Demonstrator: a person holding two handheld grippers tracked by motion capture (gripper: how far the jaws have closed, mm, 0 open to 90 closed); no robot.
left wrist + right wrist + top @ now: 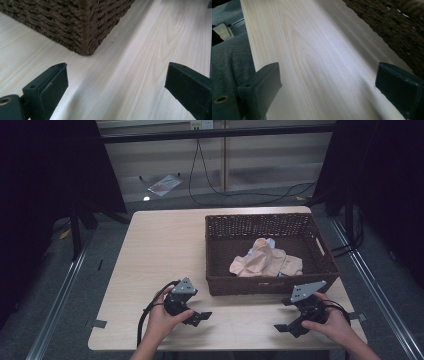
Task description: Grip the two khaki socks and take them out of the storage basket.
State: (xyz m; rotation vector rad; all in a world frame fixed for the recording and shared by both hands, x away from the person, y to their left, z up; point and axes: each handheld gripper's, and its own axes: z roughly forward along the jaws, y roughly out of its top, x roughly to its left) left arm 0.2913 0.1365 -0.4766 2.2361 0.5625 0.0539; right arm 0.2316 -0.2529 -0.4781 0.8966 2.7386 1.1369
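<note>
Two grippers wait by the basket (270,285).
Left gripper (199,317) and right gripper (286,328) rest wide open, holding nothing, ready for the cloth (265,260).

dark woven basket (320,265) on the table, holding crumpled peach cloth (265,261)

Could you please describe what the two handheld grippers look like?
Both the left gripper and right gripper are black, each with two blocky flat-faced jaws and a grey three-cornered plate on top. A black cable loops from the left one.
</note>
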